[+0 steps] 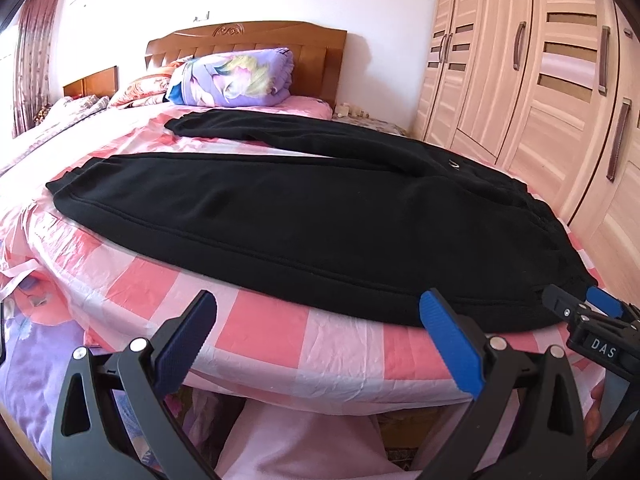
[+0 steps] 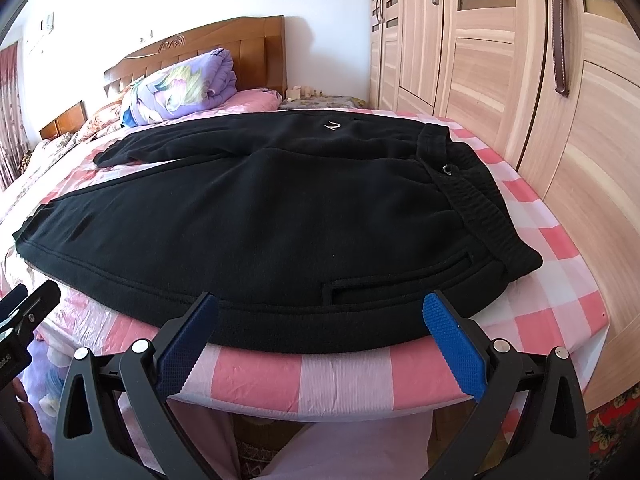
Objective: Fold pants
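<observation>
Black fleece pants (image 1: 304, 216) lie spread flat on the pink checked bed sheet (image 1: 264, 336), legs running off to the left and the waistband (image 2: 480, 204) to the right. My left gripper (image 1: 320, 320) is open at the bed's near edge, just short of the near leg's seam. My right gripper (image 2: 320, 316) is open too, its blue pads on either side of the pants' near hem by the pocket slit (image 2: 384, 280), with nothing pinched. In the left wrist view the right gripper's tip (image 1: 580, 308) shows at the right.
A folded purple floral quilt (image 1: 236, 76) and pillows lie by the wooden headboard (image 1: 248, 40). A tall wooden wardrobe (image 2: 520, 60) stands close along the bed's right side. A person's pink-clad legs (image 1: 304, 440) are below the bed edge.
</observation>
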A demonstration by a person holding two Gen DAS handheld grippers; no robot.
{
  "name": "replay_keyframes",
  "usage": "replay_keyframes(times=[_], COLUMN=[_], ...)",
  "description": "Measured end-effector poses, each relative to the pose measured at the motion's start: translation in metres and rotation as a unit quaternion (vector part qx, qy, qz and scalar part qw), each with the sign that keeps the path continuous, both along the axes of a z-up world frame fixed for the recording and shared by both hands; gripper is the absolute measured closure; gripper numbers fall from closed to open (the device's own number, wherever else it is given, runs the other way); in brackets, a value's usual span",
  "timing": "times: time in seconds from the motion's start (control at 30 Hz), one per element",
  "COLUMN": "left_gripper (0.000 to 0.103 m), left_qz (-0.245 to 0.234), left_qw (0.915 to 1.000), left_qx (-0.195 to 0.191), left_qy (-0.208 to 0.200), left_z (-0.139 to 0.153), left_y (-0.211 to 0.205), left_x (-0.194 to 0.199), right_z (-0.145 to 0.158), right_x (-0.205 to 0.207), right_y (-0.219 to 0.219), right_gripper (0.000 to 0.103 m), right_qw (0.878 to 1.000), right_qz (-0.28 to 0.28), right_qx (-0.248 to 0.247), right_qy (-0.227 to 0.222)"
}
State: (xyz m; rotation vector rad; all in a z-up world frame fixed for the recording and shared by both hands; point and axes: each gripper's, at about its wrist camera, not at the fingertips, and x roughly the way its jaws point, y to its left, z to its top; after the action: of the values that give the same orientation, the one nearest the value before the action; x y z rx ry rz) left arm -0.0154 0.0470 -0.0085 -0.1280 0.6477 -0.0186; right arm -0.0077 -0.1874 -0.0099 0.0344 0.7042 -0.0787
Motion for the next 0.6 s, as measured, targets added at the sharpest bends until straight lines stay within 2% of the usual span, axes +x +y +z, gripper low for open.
replay_keyframes(times=[0.23,0.6], left_gripper=[0.001,0.001], left_qz=[0.009,0.003], left_qw=[0.9995,0.9995], left_qx=[0.017,0.012], left_qy=[0.023,0.031], left_z=[-0.0056,-0.0085], left_y=[-0.0035,-0.0002], left_x=[0.0043,0.0071], right_z=[-0.002,-0.0081], right_x=[-0.0016,0.0001], right_y=[0.0003,0.003], right_gripper=[0.004,0.004], right_qw=[1.0,1.0], right_qz=[0.003,0.02], right_qx=[-0.001,0.004], right_qy=[0.0,0.003])
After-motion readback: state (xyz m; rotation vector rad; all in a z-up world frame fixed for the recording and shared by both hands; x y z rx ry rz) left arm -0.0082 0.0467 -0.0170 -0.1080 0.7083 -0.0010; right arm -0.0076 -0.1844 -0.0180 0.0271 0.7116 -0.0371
